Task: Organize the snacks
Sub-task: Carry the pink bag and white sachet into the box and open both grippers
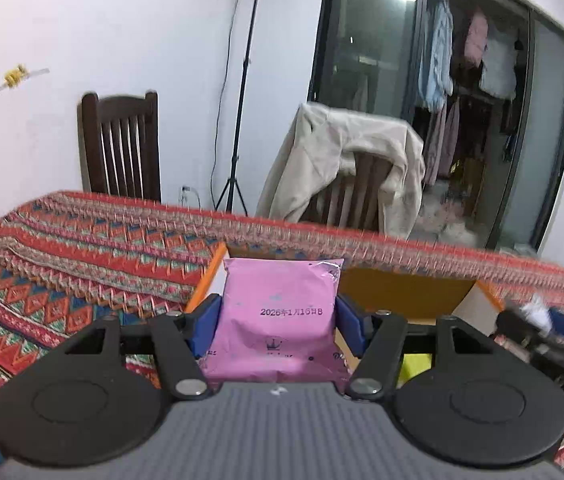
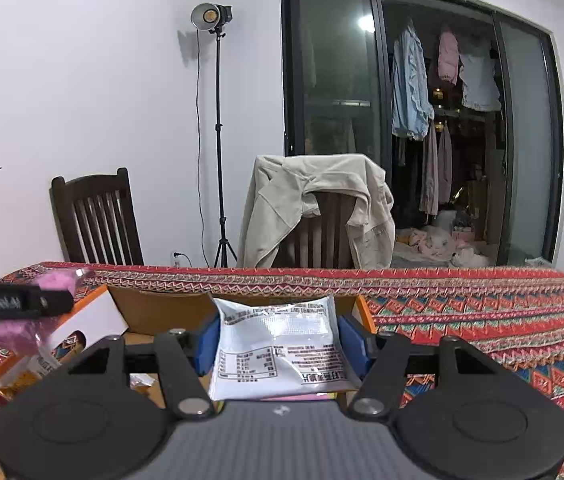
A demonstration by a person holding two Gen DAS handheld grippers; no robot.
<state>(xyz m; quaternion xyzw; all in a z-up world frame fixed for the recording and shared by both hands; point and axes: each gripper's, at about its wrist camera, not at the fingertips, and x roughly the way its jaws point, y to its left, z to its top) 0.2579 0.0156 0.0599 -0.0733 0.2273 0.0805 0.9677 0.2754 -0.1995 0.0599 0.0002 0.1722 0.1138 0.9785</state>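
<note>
A: What is held by the left gripper (image 1: 278, 320)?

B: A pink snack packet (image 1: 278, 312) is clamped between its blue fingers (image 1: 206, 320), one pad pressed on each side. A printed date is seen across the packet's face. The packet is carried at the centre of the left wrist view, above an open cardboard box (image 1: 402, 292) with orange edges.

A: And the right gripper (image 2: 278, 344)?

B: A white snack packet (image 2: 278, 344) with printed tables and text is grasped between its fingers (image 2: 352, 344), likewise pressed from both sides. It is seen at the lower centre of the right wrist view, over the same cardboard box (image 2: 154, 312), whose brown inner wall is shown just behind it.

A: Where is the box placed?

B: It is set on a worktop (image 2: 462, 304) covered by a red patterned cloth. At the left of the right wrist view, the other gripper's black arm and blurred pink packet are caught. Further yellow packaging (image 2: 22, 380) is seen at the lower left, at the box's white side.

A: What is seen behind?

B: Two dark wooden chairs are stood at the far edge of the worktop; a beige jacket (image 2: 314, 208) is draped over the right one. A lamp on a tripod stand (image 2: 218, 140) is placed between them, against the white wall. Hanging clothes are visible through the glass door at the upper right.
</note>
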